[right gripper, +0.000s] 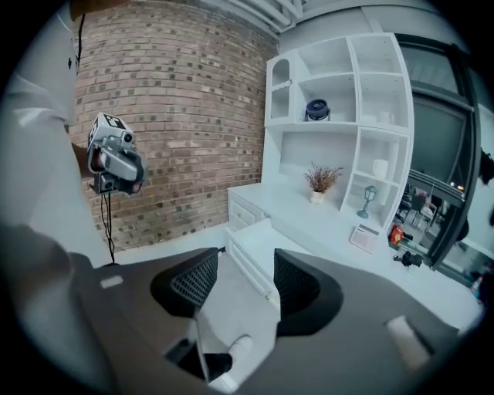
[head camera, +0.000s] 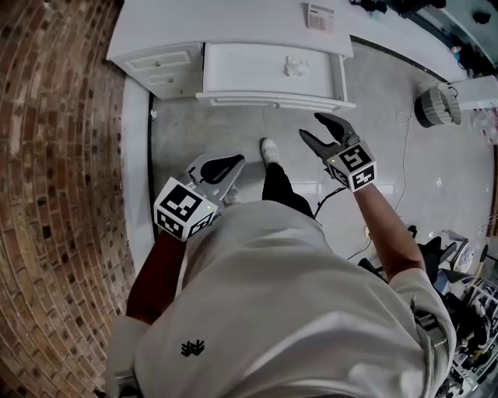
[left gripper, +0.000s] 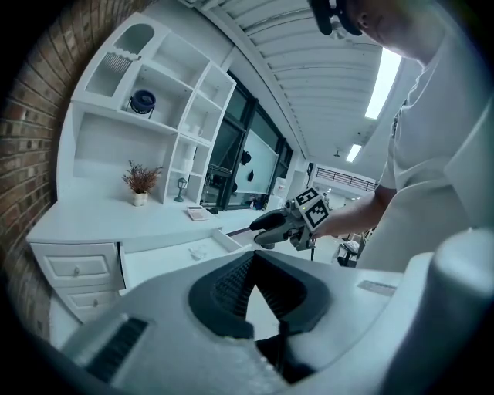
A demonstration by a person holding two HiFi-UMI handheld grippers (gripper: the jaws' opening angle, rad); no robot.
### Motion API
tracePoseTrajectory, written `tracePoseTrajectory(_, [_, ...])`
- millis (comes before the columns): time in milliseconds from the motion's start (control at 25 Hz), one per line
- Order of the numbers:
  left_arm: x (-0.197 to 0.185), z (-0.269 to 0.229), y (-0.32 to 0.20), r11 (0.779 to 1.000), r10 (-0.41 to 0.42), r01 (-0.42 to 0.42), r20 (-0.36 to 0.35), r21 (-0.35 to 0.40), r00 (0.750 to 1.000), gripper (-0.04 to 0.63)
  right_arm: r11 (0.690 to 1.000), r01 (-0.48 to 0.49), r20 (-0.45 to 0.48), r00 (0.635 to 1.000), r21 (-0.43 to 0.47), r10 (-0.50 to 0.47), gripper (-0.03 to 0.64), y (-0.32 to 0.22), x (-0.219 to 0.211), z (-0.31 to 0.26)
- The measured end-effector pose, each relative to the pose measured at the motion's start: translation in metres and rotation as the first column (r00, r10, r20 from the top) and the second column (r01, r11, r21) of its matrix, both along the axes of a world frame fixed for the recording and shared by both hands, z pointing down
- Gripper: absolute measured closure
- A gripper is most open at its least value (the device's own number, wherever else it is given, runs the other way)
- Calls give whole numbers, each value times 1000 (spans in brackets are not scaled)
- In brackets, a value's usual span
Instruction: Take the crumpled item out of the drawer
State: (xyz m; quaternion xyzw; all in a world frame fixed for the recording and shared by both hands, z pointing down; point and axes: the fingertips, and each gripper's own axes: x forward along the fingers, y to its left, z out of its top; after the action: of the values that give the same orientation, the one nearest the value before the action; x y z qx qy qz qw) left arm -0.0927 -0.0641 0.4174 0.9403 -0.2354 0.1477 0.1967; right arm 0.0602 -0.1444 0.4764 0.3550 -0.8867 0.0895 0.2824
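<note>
Bright, even light from a ceiling strip (left gripper: 384, 81); strong fisheye bending at edges.

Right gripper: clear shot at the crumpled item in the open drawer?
Probably yes. The drawer is pulled open, the crumpled item lies uncovered inside, and nothing stands between it and the right gripper, whose jaws are apart and empty. It hangs short of the drawer front.

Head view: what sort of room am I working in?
Probably a mock home study: a white desk with an open drawer, a shelf unit with a potted plant, and a brick wall alongside.
</note>
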Motion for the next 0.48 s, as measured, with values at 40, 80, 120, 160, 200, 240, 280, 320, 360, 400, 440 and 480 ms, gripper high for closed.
tracePoseTrajectory(40, [0, 0, -9, 1000, -12, 12, 3, -3, 1000, 589, 1000, 12, -14, 1000, 2, -12, 373, -12, 4, 5])
tracePoseTrajectory(80, [1, 1, -18, 1000, -28, 28, 6, -8, 1000, 589, 1000, 25, -26, 999, 3, -25, 374, -24, 9, 10])
tracePoseTrajectory(120, [2, 1, -28, 999, -44, 44, 9, -14, 999, 589, 999, 37, -36, 999, 2, -37, 373, -37, 14, 16])
tracePoseTrajectory(160, [5, 2, -38, 998, -57, 57, 12, -19, 998, 589, 999, 48, -47, 998, 1, -47, 374, -50, 20, 22])
tracePoseTrajectory(200, [9, 2, -48, 998, -65, 66, 15, -21, 998, 589, 998, 55, -56, 997, -2, -55, 376, -63, 28, 28])
tracePoseTrajectory(240, [14, 1, -58, 997, -72, 73, 16, -20, 997, 589, 998, 60, -63, 996, -9, -60, 377, -76, 35, 34])
tracePoseTrajectory(280, [20, 0, -68, 997, -79, 80, 17, -16, 997, 589, 998, 63, -66, 996, -18, -64, 377, -88, 43, 41])
tracePoseTrajectory(320, [25, -1, -78, 996, -87, 87, 17, -13, 996, 589, 997, 68, -67, 995, -28, -70, 377, -101, 50, 48])
tracePoseTrajectory(360, [30, -2, -88, 995, -96, 96, 19, -12, 995, 589, 997, 76, -70, 994, -33, -79, 377, -113, 55, 53])
tracePoseTrajectory(400, [35, -2, -97, 994, -104, 105, 22, -12, 994, 589, 995, 87, -76, 993, -38, -90, 377, -124, 60, 59])
tracePoseTrajectory(440, [39, -2, -106, 993, -113, 113, 27, -12, 993, 589, 994, 99, -86, 991, -45, -102, 377, -135, 64, 64])
tracePoseTrajectory(480, [43, -3, -114, 992, -121, 122, 32, -14, 992, 589, 992, 111, -96, 989, -54, -115, 377, -144, 68, 70])
